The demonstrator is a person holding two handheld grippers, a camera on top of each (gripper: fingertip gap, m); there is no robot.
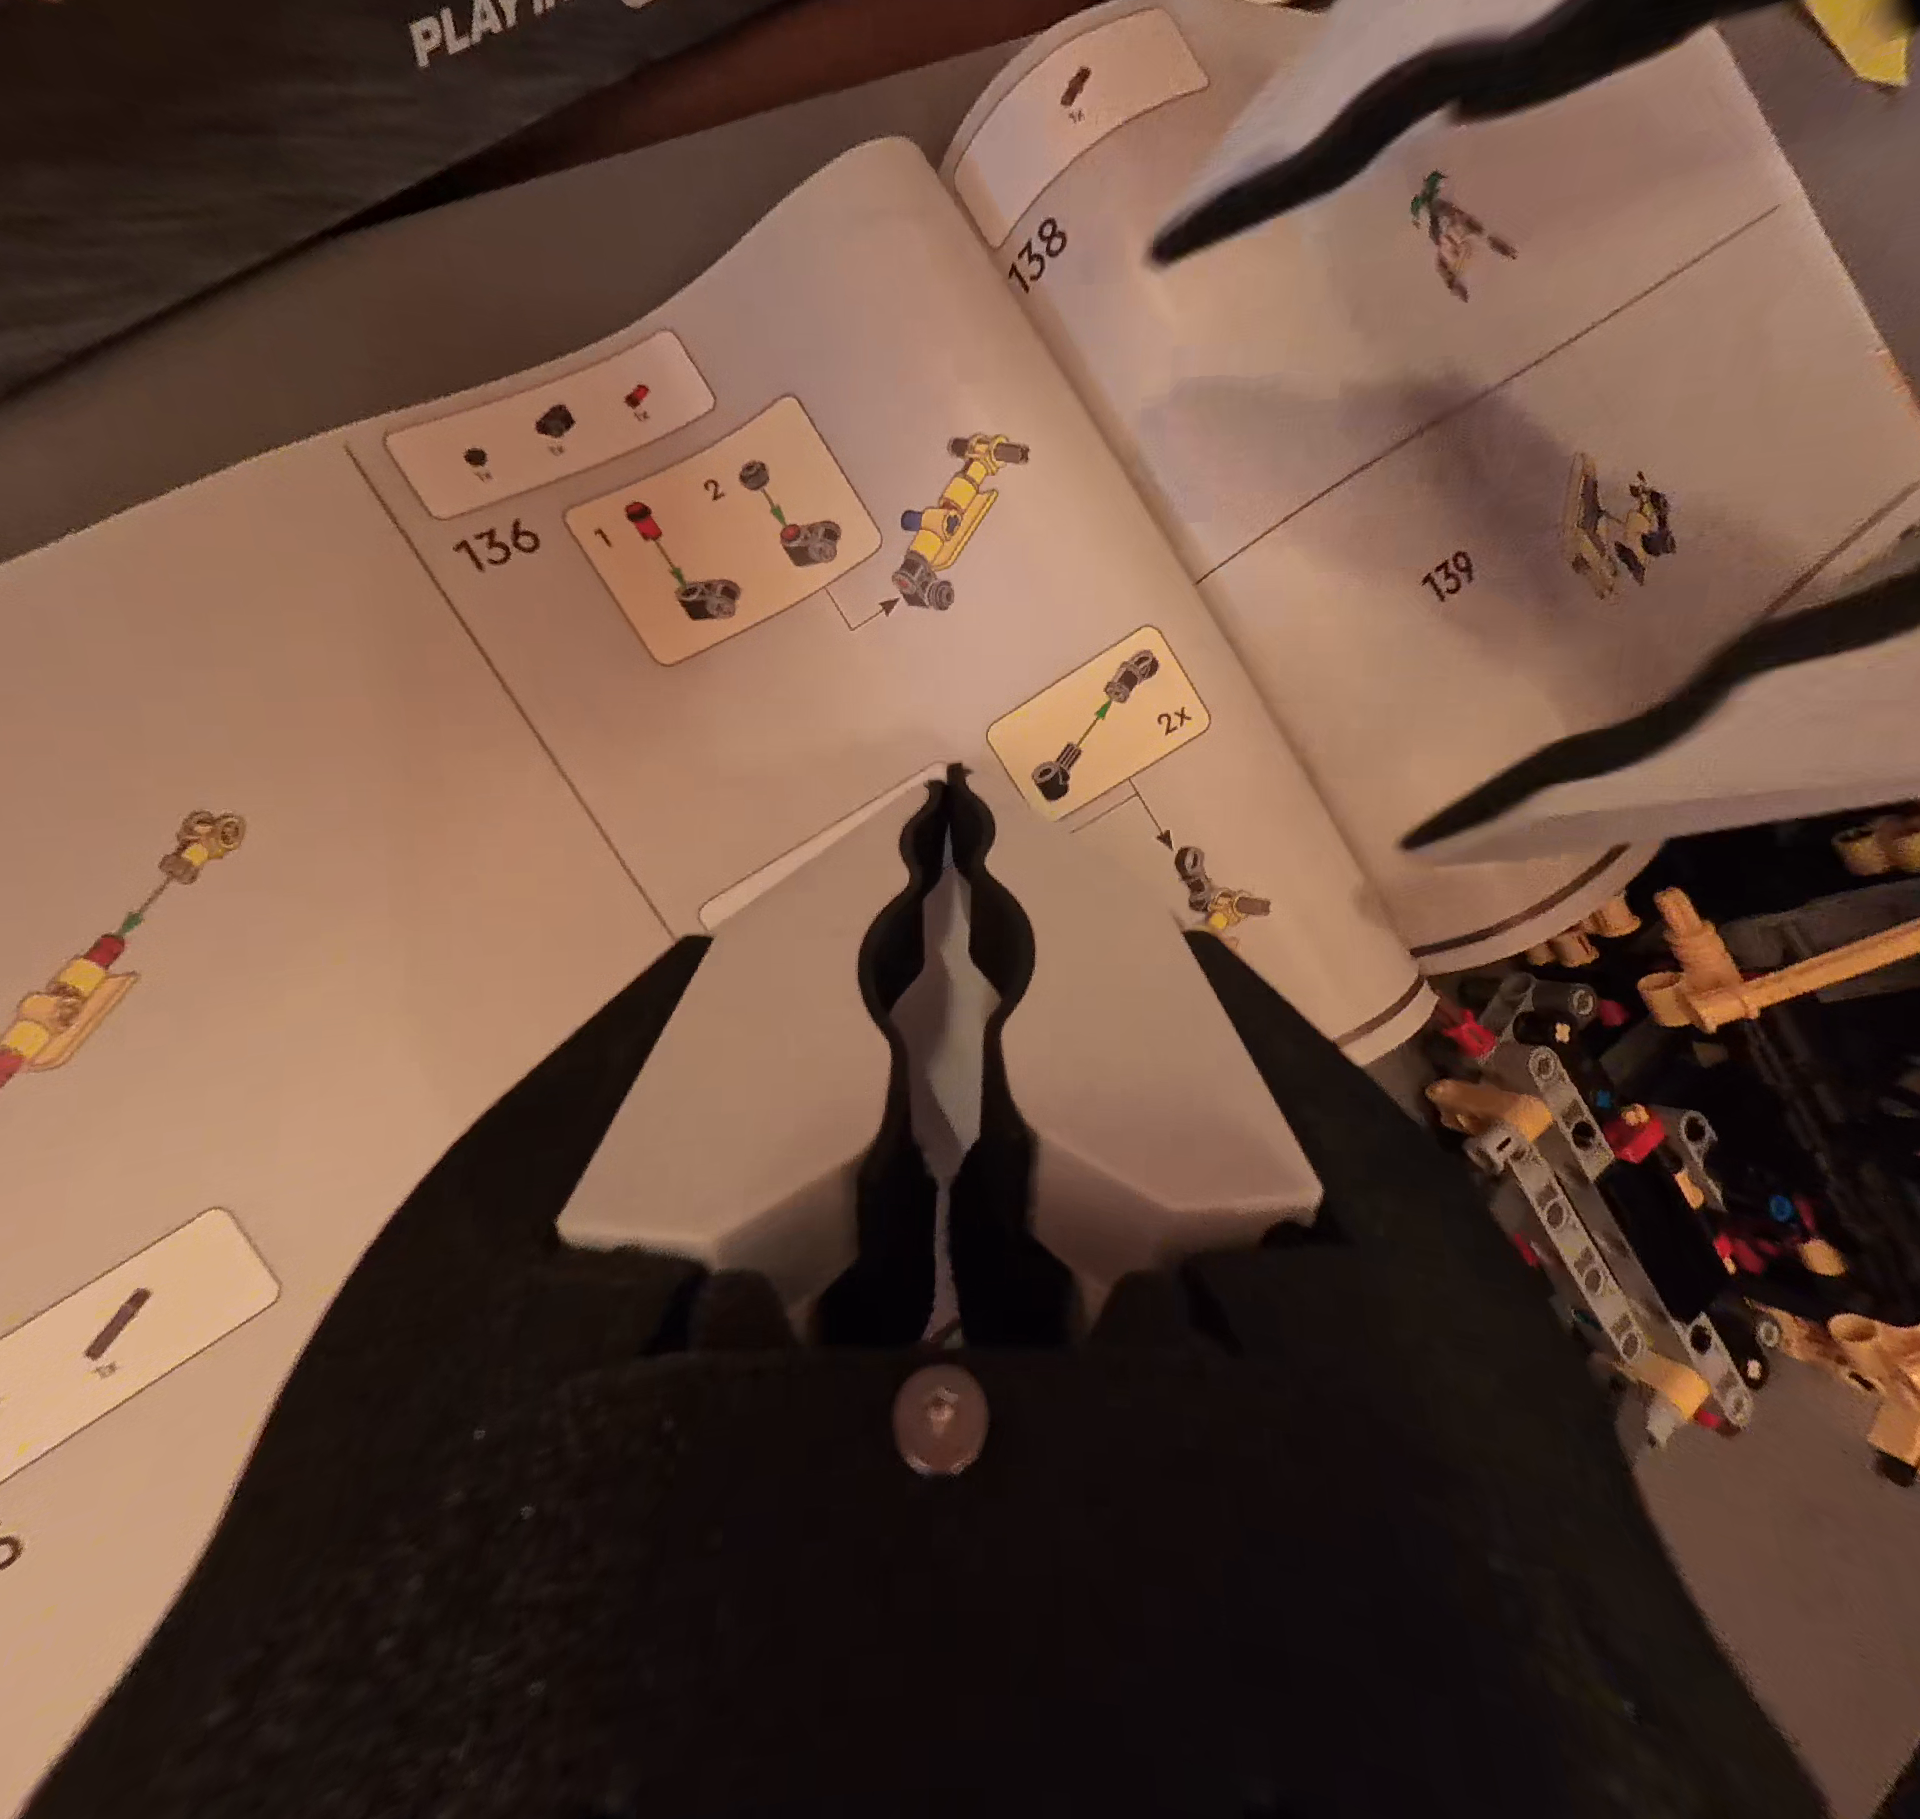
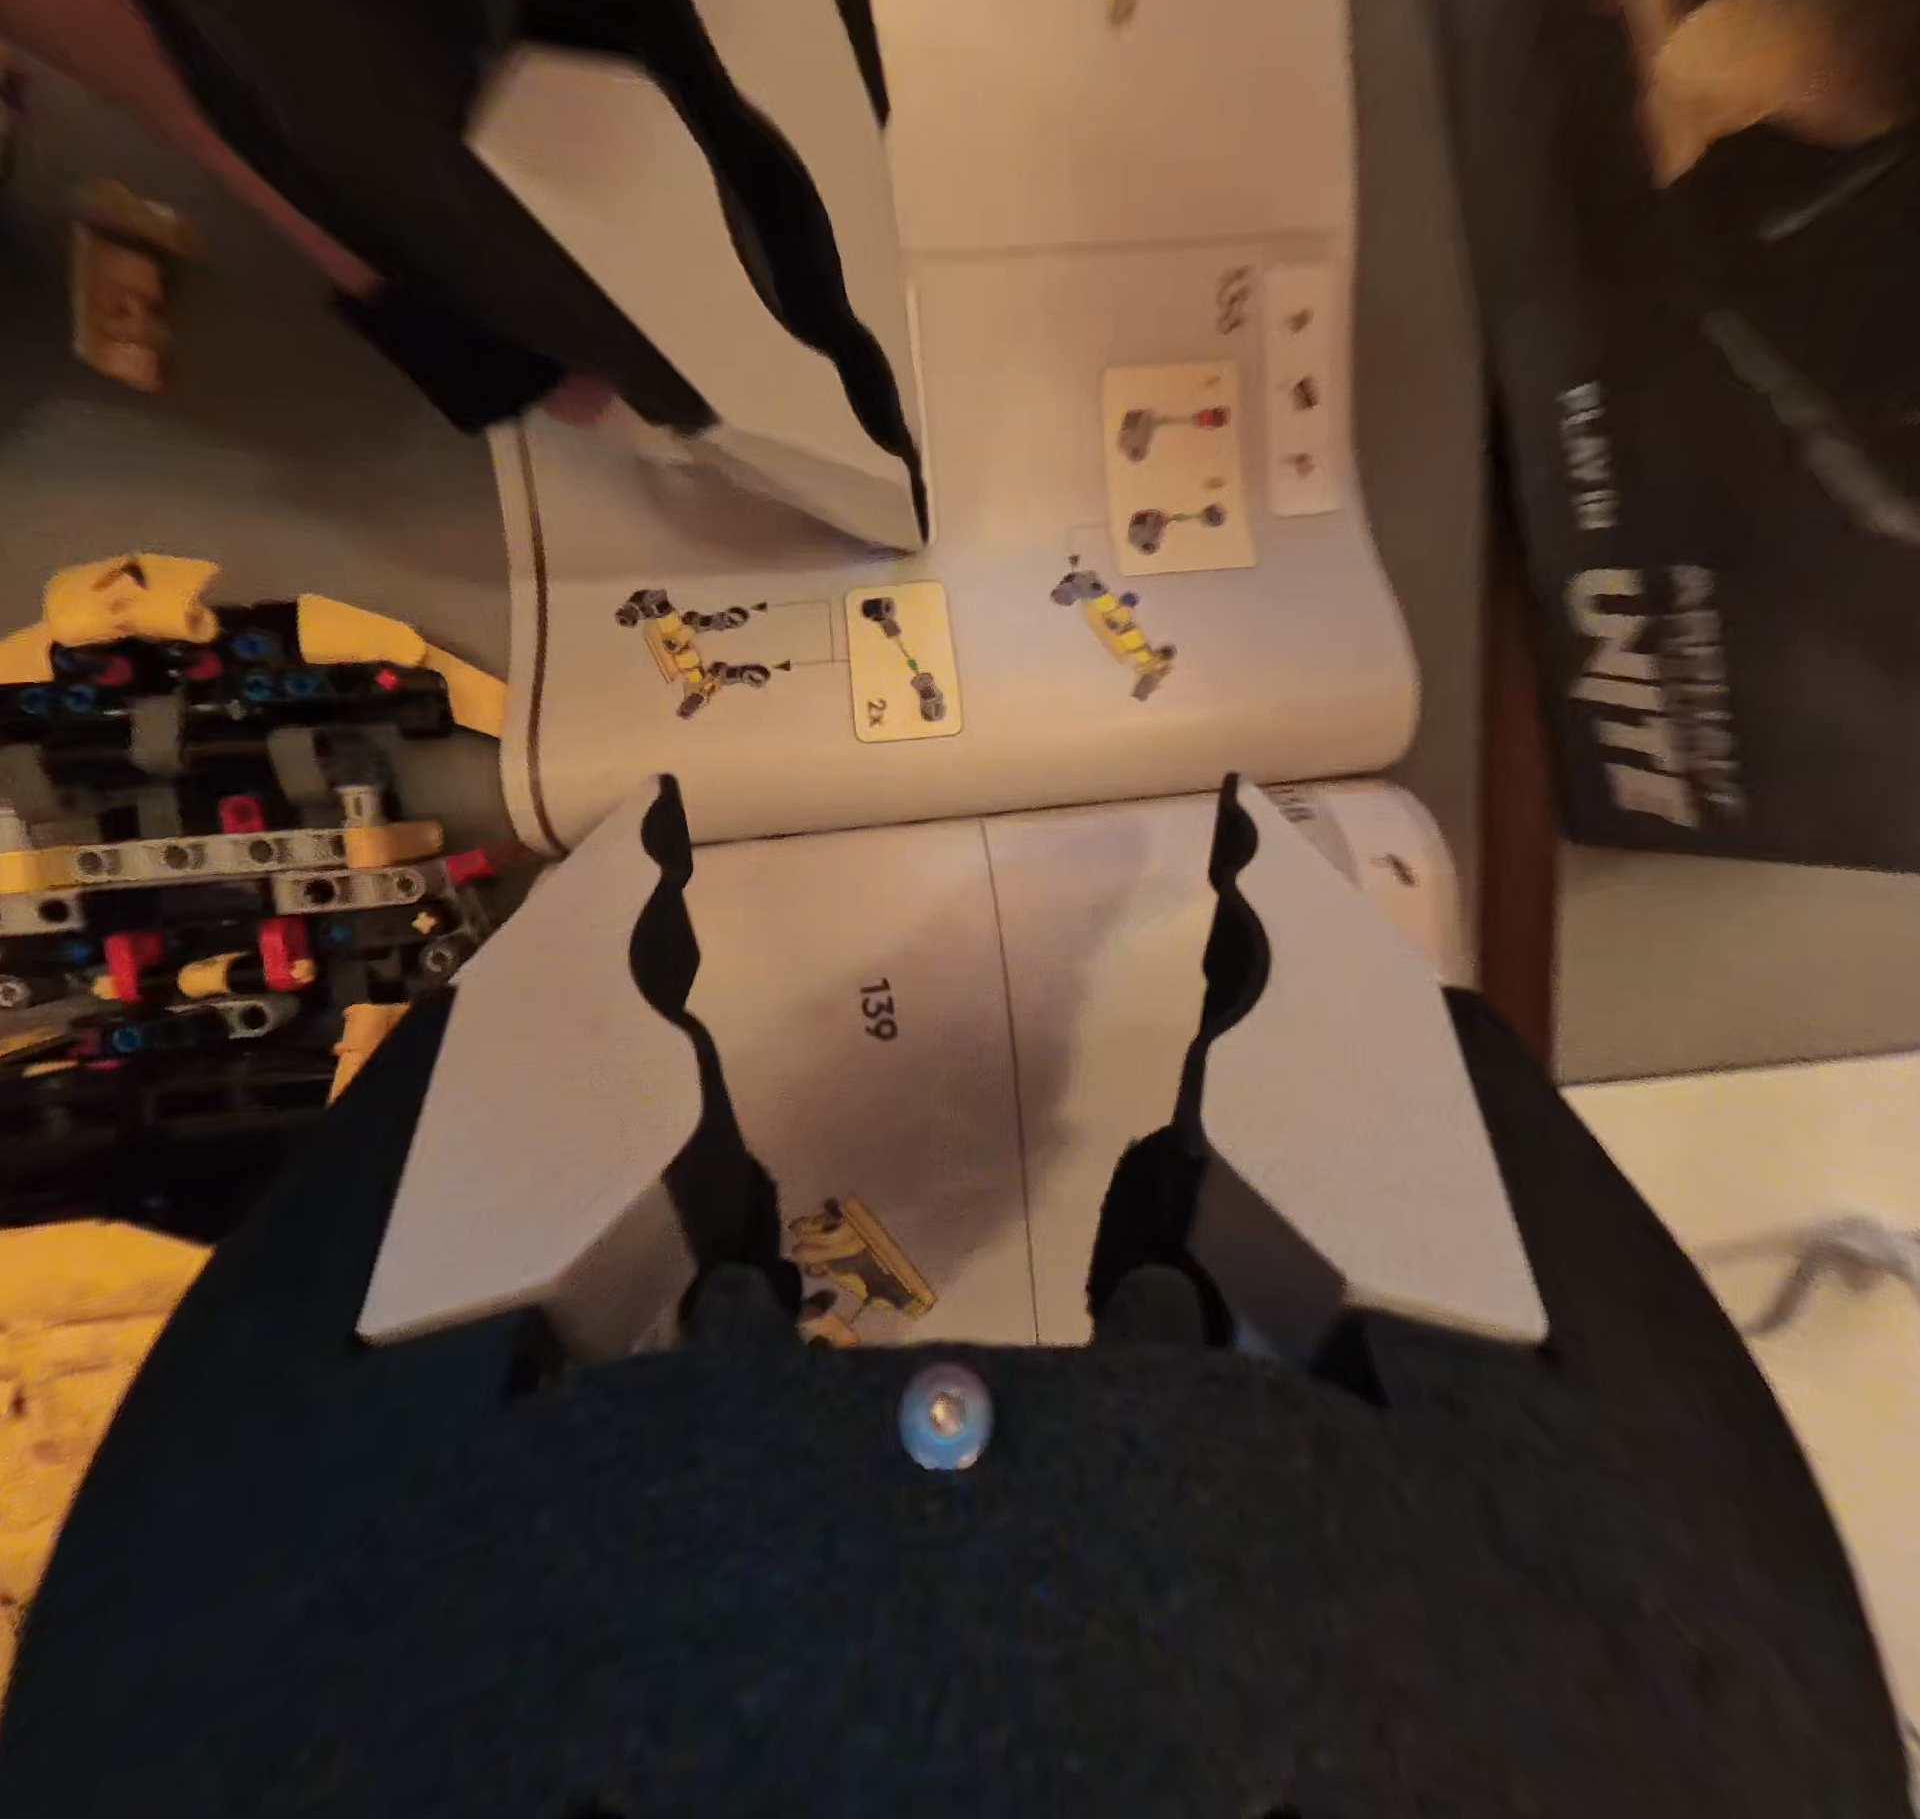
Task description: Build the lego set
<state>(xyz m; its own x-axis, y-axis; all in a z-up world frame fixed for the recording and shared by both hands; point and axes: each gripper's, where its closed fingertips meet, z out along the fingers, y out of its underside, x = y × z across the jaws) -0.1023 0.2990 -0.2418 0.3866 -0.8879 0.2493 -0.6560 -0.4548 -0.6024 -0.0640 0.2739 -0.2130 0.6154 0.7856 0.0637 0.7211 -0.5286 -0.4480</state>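
over the open manual (image 1: 831, 335), left gripper (image 1: 951, 782) closed empty, right gripper (image 2: 945, 803) wide open, lego build (image 2: 208, 834) beside.

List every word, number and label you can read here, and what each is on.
Not quoting any writing; only where it stands.
Instruction booklet: printed step numbers and tiny part counts beside the diagrams.
Black box: large white lettering on its side, partly cut off.

Open instruction booklet (image 1: 831, 335) mid-table (image 1: 208, 356) — box (image 1: 312, 55) behind it, part-built lego model (image 1: 1662, 1146) at its right edge.
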